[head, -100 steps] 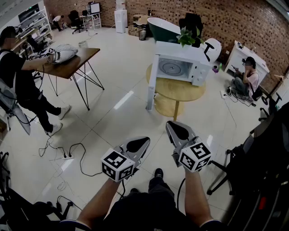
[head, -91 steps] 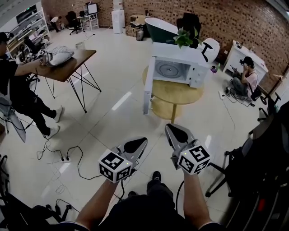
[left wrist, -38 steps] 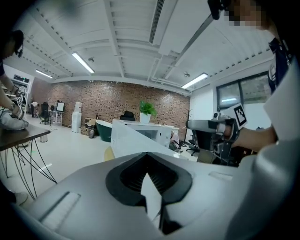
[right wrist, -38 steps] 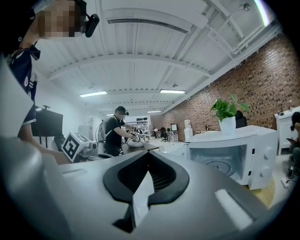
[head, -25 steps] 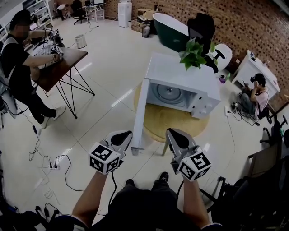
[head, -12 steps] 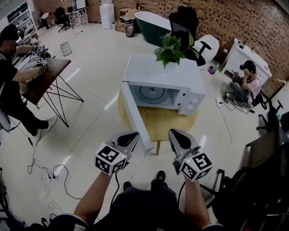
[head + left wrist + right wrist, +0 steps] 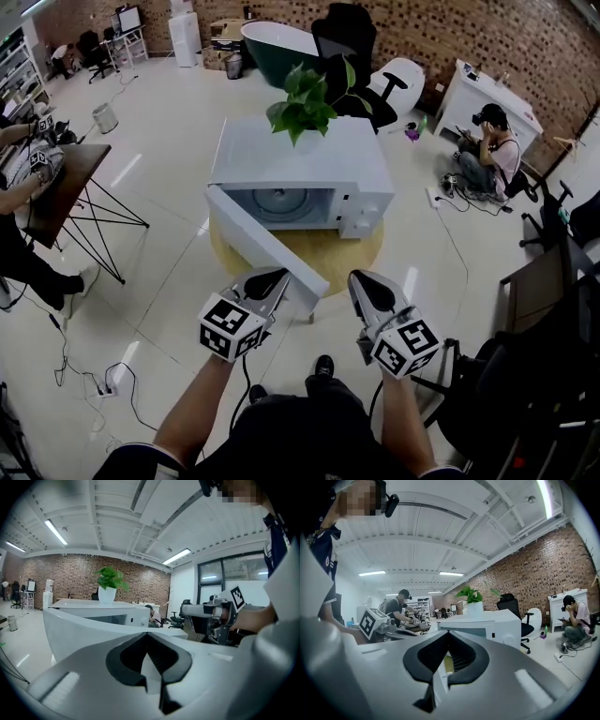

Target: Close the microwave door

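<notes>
The white microwave (image 7: 309, 159) stands on a round wooden table (image 7: 352, 251) with a potted plant (image 7: 305, 98) on top. Its door (image 7: 262, 251) hangs partly open, hinged at the left and angled out toward me. My left gripper (image 7: 272, 277) is shut and empty, with its tip right at the door's outer face near the free edge. My right gripper (image 7: 366, 284) is also shut and empty, level with it, in front of the table. The door (image 7: 79, 630) fills the left gripper view just beyond the left gripper (image 7: 148, 634). Ahead of the right gripper (image 7: 448, 633) is the microwave (image 7: 492, 623).
A person sits on the floor (image 7: 487, 141) at the back right. Black office chairs (image 7: 342, 37) and a dark tub (image 7: 272, 42) stand behind the microwave. A wooden desk (image 7: 61, 178) is at the left, cables with a power strip (image 7: 103, 370) lie on the floor, and dark furniture (image 7: 544, 291) is at my right.
I have come close to the microwave from across the room. The door now stands at a narrower angle to the oven front, and the left gripper has come up against it.
</notes>
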Motion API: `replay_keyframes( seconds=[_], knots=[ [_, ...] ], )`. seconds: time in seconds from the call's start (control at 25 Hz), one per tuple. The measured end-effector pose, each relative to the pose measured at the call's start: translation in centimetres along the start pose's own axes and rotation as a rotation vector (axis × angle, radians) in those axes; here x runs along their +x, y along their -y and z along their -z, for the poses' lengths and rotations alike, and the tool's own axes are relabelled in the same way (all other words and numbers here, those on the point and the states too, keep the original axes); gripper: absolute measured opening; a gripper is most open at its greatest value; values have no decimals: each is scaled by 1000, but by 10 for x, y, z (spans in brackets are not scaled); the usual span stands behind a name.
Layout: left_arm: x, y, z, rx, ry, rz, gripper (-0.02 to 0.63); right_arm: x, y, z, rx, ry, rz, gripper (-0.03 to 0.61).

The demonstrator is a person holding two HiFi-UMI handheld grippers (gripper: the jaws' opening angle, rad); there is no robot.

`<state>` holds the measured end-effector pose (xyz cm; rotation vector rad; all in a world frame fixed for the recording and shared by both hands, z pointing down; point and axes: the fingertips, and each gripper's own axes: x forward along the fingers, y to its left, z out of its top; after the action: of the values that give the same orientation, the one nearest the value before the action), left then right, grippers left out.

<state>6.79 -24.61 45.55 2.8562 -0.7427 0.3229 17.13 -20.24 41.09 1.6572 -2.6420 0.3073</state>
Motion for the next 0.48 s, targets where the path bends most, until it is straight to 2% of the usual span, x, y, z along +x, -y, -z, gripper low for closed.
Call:
replay_keyframes(
  seconds=[0.48],
  knots=[
    [87,-7,-16,19,-7,-27,8,-6,84,-10,-4,-3,42,2]
  ],
)
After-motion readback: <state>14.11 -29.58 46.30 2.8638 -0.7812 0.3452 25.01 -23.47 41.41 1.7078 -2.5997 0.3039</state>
